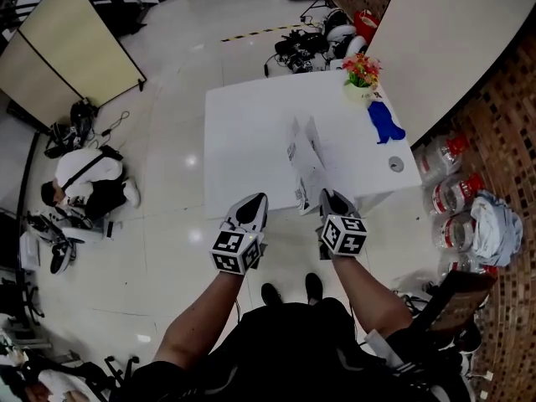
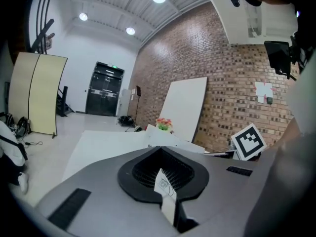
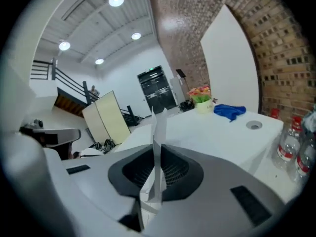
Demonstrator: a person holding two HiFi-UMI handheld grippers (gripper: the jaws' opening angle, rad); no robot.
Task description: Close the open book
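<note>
The white book (image 1: pixel 307 162) stands half open in a narrow V over the white table (image 1: pixel 243 132), its lower end at the near edge. My right gripper (image 1: pixel 333 199) is shut on it: in the right gripper view thin white sheets (image 3: pixel 158 147) rise edge-on out of the seam between the jaws. My left gripper (image 1: pixel 251 205) hovers off the table's near edge, left of the book and apart from it. Its jaws are together, with a small white printed slip (image 2: pixel 164 189) sticking up from their seam. Beyond them the book (image 2: pixel 165 141) shows.
A pot of flowers (image 1: pixel 361 75), a blue cloth (image 1: pixel 384 124) and a round cable hole (image 1: pixel 396 164) are on the table's right side. Water bottles (image 1: pixel 456 195) stand on the floor at the right. A person (image 1: pixel 84 178) crouches on the floor at the left, near a folding screen (image 1: pixel 67 48).
</note>
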